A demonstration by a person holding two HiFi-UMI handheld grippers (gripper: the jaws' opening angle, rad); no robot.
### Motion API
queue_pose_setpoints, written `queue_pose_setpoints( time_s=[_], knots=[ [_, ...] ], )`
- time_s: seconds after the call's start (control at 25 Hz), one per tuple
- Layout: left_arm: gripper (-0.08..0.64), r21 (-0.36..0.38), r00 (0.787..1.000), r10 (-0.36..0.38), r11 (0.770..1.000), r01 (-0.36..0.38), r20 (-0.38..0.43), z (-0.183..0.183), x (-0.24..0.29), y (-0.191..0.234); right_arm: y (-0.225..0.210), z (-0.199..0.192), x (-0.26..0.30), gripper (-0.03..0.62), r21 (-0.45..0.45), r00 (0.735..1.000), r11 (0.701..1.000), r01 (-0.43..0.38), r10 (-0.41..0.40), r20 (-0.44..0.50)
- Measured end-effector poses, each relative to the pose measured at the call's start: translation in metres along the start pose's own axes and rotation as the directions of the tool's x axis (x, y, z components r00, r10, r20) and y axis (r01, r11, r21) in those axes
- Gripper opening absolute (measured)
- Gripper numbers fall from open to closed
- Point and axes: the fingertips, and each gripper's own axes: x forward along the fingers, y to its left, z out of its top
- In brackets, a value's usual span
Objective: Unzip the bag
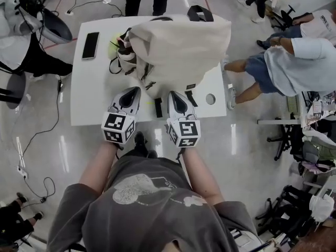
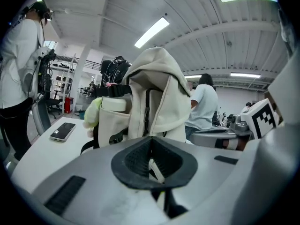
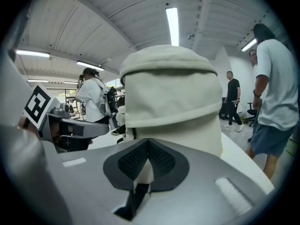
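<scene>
On the white table (image 1: 84, 98) in the middle of the head view, the cream bag (image 1: 181, 46) lies bulky and slumped, its black handle (image 1: 199, 13) at the upper edge of the frame; a yellow-green soft thing (image 1: 113, 46) pokes out at its left end, and a dark phone (image 1: 90, 45) lies apart at the table's upper left. We hold both grippers side by side at the table's lower edge, pointing up the frame at the bag; a black strap (image 1: 158, 107) lies between them. The left gripper (image 1: 134, 92) has its jaws closed together, tip just at the bag's lower edge; in its own view the left gripper (image 2: 150, 146) faces the bag (image 2: 154, 93), which fills the centre, with the phone (image 2: 63, 131) at lower left. The right gripper (image 1: 175, 96) is likewise closed; its view shows the right gripper (image 3: 148, 145) with pads meeting and the bag (image 3: 171, 97) looming directly behind them. A pale strip and a dark strap show beneath each seam; we cannot tell whether either is pinched.
</scene>
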Motion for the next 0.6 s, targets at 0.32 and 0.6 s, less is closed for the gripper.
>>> queue_pose_setpoints(
  time_s=[0.32, 0.6],
  knots=[
    [0.006, 0.005, 1.0, -0.008, 1.0, 0.008, 0.0, -0.005, -0.002, 0.019, 0.043, -0.019, 0.036, 0.029, -0.005, 0.992, 0.995, -0.096, 0.096, -0.079],
    [0.006, 0.005, 1.0, -0.002, 1.0, 0.002, -0.003, -0.006, -0.001, 0.021, 0.047, -0.028, 0.054, 0.085, 0.015, 0.986, 0.995, -0.103, 0.104, -0.128]
  ],
)
